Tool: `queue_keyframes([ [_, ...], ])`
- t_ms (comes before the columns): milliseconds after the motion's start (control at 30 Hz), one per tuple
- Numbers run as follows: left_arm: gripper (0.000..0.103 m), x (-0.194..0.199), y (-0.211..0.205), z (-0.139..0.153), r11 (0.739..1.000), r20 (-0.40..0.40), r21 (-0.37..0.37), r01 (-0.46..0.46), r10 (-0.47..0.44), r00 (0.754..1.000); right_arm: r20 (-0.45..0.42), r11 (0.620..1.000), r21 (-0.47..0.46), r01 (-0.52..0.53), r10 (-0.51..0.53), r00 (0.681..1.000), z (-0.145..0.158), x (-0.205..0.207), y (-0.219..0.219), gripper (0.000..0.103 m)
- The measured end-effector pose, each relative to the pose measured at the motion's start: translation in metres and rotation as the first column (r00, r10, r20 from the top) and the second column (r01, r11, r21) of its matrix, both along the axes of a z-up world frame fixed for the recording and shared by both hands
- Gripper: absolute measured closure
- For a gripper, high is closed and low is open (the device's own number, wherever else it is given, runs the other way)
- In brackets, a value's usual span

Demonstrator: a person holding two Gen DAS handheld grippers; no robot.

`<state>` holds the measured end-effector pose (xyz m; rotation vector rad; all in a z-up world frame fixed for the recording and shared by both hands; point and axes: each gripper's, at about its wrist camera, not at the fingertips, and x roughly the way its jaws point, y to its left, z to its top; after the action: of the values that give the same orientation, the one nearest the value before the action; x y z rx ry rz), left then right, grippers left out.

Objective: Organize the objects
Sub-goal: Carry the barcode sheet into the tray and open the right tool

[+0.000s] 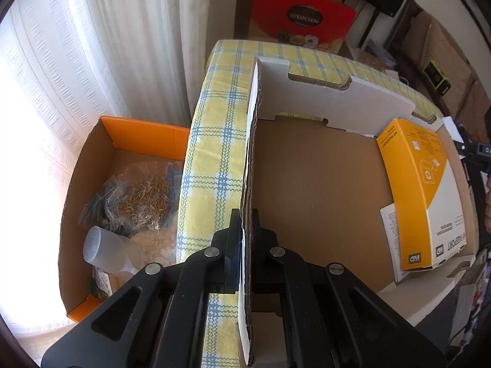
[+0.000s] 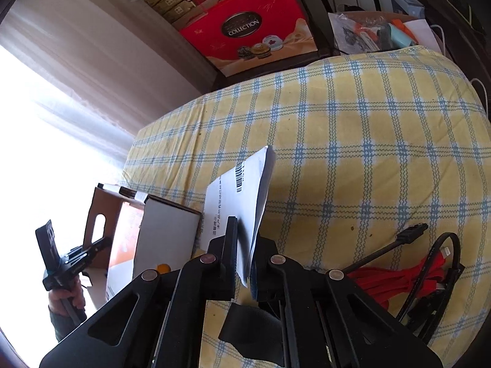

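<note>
**Grip Status and Risk Points: Box Wall and Paper Packet**

Nearest the left wrist camera, the left gripper [image 1: 244, 242] was closed on the upright side wall of the open cardboard box [image 1: 316, 190], one finger on each face of the wall. We noted a yellow hard-drive carton [image 1: 420, 193] lying inside that box against its far side, with a leaflet partly under it. The box stood on the checked bedspread [image 1: 211, 159], near the edge of the bed.

In the right wrist view, the right gripper [image 2: 244, 245] was shut on a thin white paper packet [image 2: 242, 196] bearing a barcode, gripped at its lower edge and raised above the bedspread. Red and black cables [image 2: 408, 279] lay on the bedspread to the right.

We judged the following risks:

- The packet was held by one edge only. Being thin and flexible, it could fold or slide out from between the fingers during transfer.
- The box wall was single corrugated board. A pull through that one wall could bend or tear it rather than shift the box.
- An orange box [image 1: 92, 184] of small parts sat below the bed edge. A released packet could fall there instead of into the cardboard box.
</note>
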<state>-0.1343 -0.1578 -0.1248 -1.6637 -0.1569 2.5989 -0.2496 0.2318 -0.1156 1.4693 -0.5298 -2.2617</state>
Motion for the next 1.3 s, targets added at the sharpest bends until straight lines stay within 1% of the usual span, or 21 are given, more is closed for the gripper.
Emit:
queue_keyframes([
  [67, 0.100, 0.000, 0.000, 0.000, 1.000, 0.000, -0.001, -0.001, 0.001, 1.000, -0.010, 1.000, 0.003, 0.023, -0.023, 1.000, 0.006, 0.002, 0.005, 0.101],
  [200, 0.100, 0.000, 0.002, 0.001, 1.000, 0.000, -0.008, -0.003, 0.003, 1.000, -0.030, 0.998, -0.032, 0.057, -0.058, 0.998, 0.023, 0.004, 0.016, 0.101],
  [400, 0.100, -0.001, 0.007, 0.003, 1.000, 0.002, -0.016, 0.004, -0.004, 1.000, -0.065, 0.995, -0.076, 0.066, -0.071, 0.995, 0.053, 0.013, 0.021, 0.102],
  [533, 0.100, -0.001, 0.015, 0.003, 1.000, 0.002, -0.016, 0.018, -0.018, 1.000, -0.101, 0.992, -0.125, 0.027, -0.040, 0.994, 0.075, 0.024, 0.012, 0.102],
  [633, 0.100, 0.000, 0.022, 0.003, 1.000, 0.000, -0.019, 0.025, -0.025, 1.000, -0.128, 0.990, -0.142, -0.026, 0.008, 0.992, 0.092, 0.034, -0.010, 0.102],
  [733, 0.099, 0.000, 0.026, 0.003, 0.999, -0.002, -0.017, 0.029, -0.029, 1.000, -0.136, 0.983, -0.163, -0.083, 0.061, 0.989, 0.099, 0.039, -0.038, 0.102],
  [867, 0.099, 0.002, 0.032, 0.004, 0.999, -0.002, -0.018, 0.037, -0.037, 0.999, -0.134, 0.969, -0.175, -0.175, 0.152, 0.979, 0.097, 0.045, -0.086, 0.102],
  [967, 0.099, 0.002, 0.036, 0.004, 0.999, -0.002, -0.017, 0.041, -0.041, 0.999, -0.114, 0.962, -0.165, -0.220, 0.203, 0.973, 0.085, 0.048, -0.122, 0.102],
  [1100, 0.099, 0.003, 0.037, 0.005, 0.999, -0.001, -0.015, 0.041, -0.041, 0.999, -0.068, 0.954, -0.163, -0.254, 0.246, 0.967, 0.059, 0.050, -0.157, 0.102],
  [1300, 0.099, 0.003, 0.038, 0.005, 0.999, -0.001, -0.009, 0.038, -0.038, 0.999, -0.010, 0.950, -0.154, -0.271, 0.273, 0.962, 0.028, 0.050, -0.187, 0.102],
])
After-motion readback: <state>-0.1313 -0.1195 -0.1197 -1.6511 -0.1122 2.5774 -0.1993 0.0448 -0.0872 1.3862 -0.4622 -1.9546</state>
